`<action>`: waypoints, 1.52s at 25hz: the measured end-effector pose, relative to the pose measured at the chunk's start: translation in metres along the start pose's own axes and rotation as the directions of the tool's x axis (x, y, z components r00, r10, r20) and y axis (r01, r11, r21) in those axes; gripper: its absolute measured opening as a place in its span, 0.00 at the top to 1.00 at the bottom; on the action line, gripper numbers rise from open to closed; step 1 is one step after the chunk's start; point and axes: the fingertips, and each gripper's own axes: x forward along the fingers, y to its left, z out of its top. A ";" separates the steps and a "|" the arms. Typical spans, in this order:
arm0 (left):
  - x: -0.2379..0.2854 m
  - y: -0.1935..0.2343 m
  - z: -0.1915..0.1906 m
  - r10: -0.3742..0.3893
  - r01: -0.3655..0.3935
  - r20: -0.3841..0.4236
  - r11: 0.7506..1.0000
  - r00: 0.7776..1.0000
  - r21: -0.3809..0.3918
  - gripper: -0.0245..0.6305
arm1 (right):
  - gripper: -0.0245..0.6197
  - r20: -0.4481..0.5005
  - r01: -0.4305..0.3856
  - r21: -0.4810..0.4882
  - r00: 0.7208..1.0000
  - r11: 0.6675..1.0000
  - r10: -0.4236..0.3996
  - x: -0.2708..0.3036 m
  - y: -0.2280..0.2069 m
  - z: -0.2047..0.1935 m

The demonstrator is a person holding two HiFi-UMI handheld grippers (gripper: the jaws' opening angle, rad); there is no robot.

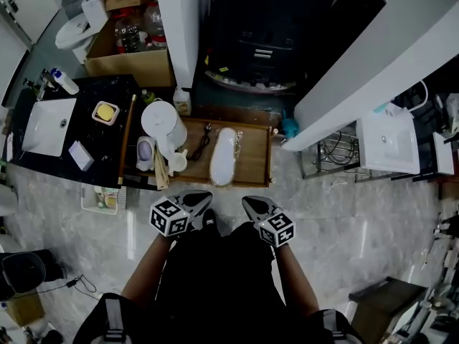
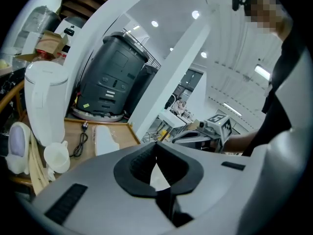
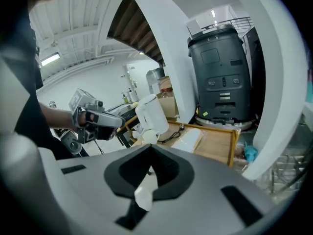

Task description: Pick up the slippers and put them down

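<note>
Your left gripper (image 1: 197,201) and right gripper (image 1: 252,205) hang close to your body, jaws pressed together on nothing. Ahead, the flat white pair of slippers in clear wrap (image 1: 224,156) lies on the rimmed wooden tabletop (image 1: 254,165), just beside a black cable (image 1: 201,143). Expect the pair to be light, soft and probably slick in its wrap. Pinch the near end across its thin edge.

The head camera looks steeply down from above the person, with the wooden tray (image 1: 252,165) in the middle of the frame. Each gripper camera sits close behind its own jaws, which fill the lower half, and faces forward toward this tray. All three views share the tray, the white kettle (image 1: 159,119) and the dark machine (image 1: 258,41). The left gripper view catches the right gripper (image 2: 177,137) at centre right, and the right gripper view catches the left gripper (image 3: 117,123) at centre left.
</note>
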 end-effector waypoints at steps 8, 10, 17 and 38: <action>0.002 0.012 0.004 -0.012 0.012 -0.027 1.000 1.000 -0.009 0.94 | 0.95 0.010 0.016 0.020 1.000 1.000 -0.017 0.017 -0.013 0.005; 0.001 0.015 0.006 -0.009 0.009 -0.025 1.000 1.000 -0.012 0.94 | 0.95 0.011 0.015 0.014 1.000 1.000 -0.015 0.021 -0.017 0.011; 0.013 0.036 0.011 0.040 -0.041 -0.012 0.998 0.999 -0.057 0.94 | 0.95 -0.024 -0.027 -0.037 0.999 0.999 0.027 0.037 -0.028 0.019; 0.058 0.073 -0.001 0.036 -0.043 -0.038 0.974 0.999 -0.222 0.94 | 0.93 -0.172 -0.159 -0.044 0.974 0.986 0.149 0.077 -0.062 -0.005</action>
